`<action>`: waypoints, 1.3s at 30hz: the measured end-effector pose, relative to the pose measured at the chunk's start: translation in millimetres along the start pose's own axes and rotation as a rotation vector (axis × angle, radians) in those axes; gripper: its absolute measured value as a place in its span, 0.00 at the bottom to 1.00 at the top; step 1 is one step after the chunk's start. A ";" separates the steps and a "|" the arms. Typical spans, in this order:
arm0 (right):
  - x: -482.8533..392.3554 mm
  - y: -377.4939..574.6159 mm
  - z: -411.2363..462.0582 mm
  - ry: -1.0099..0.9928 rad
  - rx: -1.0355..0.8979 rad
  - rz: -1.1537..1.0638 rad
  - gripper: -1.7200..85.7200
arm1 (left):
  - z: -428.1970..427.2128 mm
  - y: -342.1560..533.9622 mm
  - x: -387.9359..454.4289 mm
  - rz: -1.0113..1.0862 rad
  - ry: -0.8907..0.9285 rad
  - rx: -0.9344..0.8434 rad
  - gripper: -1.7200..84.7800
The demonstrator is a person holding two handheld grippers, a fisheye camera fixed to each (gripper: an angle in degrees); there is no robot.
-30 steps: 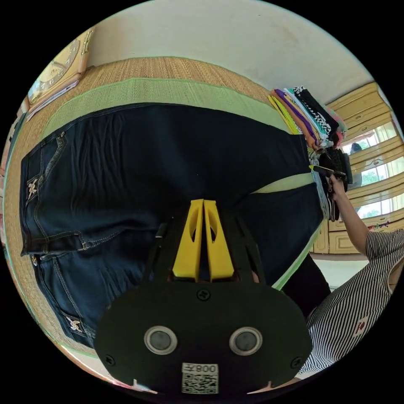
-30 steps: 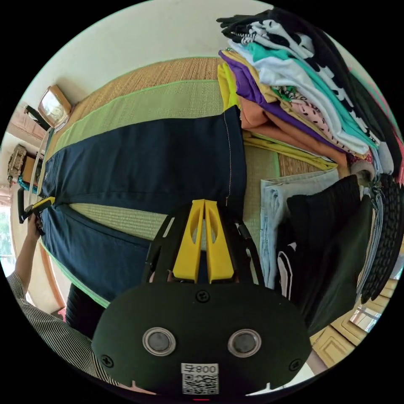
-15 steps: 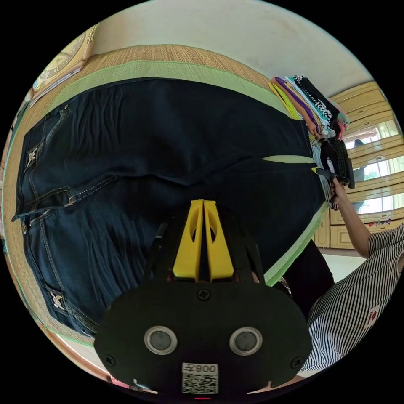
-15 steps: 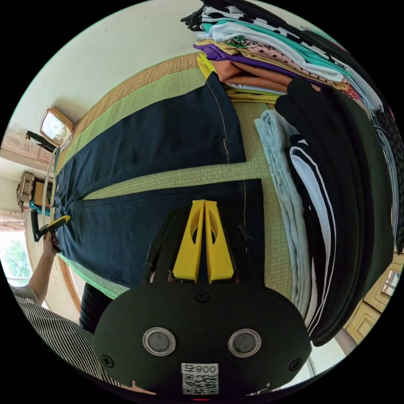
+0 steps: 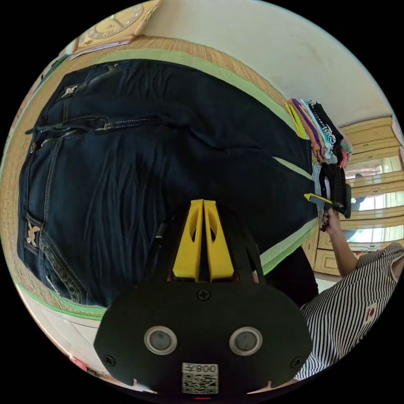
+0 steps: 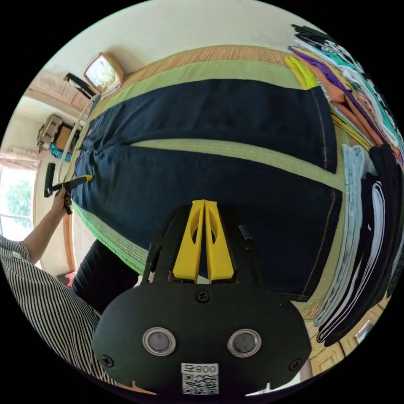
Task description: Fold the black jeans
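Note:
The black jeans (image 5: 139, 147) lie flat on a straw mat with a green border (image 5: 235, 78). In the left gripper view the waist is at the left and the legs run to the right. My left gripper (image 5: 203, 203) hovers over the near thigh, jaws shut with nothing between them. It also shows in the right gripper view as the left gripper (image 6: 82, 179), at the jeans' near edge by the hip. The jeans (image 6: 235, 185) have both hems at the right of that view. My right gripper (image 6: 204, 203) is shut and empty over the near leg. A hand holds the right gripper (image 5: 314, 198) near the hems.
A stack of folded clothes (image 6: 357, 97) stands past the hems, with folded light blue jeans (image 6: 351, 235) and black garments (image 6: 381, 219) beside it. A clock (image 5: 113, 29) leans on the wall beyond the waist. A striped sleeve (image 5: 349, 303) and wooden cabinets (image 5: 370, 126) are at the right.
Both grippers have moved toward the near side of the mat, from over the crotch and the gap between the legs to over the near leg. The jeans lie still; the jaws stay shut.

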State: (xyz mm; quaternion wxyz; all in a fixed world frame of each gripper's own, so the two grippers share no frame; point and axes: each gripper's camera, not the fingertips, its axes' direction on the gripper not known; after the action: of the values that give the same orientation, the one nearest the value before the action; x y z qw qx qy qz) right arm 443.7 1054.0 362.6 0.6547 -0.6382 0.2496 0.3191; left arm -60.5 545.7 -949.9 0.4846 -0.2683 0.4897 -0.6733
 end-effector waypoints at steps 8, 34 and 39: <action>2.9 3.8 9.0 -0.058 0.006 0.028 0.02 | -13.9 2.2 21.1 -0.008 0.012 -0.011 0.02; -11.4 -21.0 1.8 -0.080 0.174 -0.103 0.06 | -49.2 -108.0 190.7 0.200 0.158 0.150 0.10; 76.4 25.6 -45.3 0.121 0.302 0.203 0.10 | -13.4 -176.8 293.5 0.408 0.259 0.106 0.11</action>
State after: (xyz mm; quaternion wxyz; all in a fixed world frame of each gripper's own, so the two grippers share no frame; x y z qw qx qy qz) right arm 479.8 1016.0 286.5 0.6913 -0.5221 0.3968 0.3036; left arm -253.9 291.3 -825.6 0.5572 -0.0497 0.5557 -0.6150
